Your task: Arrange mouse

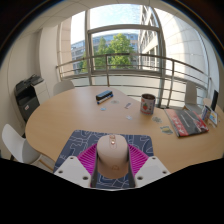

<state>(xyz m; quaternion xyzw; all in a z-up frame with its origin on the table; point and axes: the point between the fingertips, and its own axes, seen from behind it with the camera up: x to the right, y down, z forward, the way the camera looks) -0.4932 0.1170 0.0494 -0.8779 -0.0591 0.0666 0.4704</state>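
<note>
A beige computer mouse [112, 152] sits between my gripper's [112, 165] two fingers, its front pointing away from me. The magenta pads [88, 160] press against both of its sides, so the gripper is shut on it. Under and around the mouse lies a dark blue patterned mouse mat [70, 147] near the front edge of a round wooden table [80, 115]. I cannot tell whether the mouse rests on the mat or is held just above it.
Beyond the mat stand a dark mug [147, 102] and a small dark flat object [104, 96]. Magazines [186, 121] lie at the right. White chairs [14, 142] ring the table, and a black device [27, 97] sits at the left. Windows with a railing are behind.
</note>
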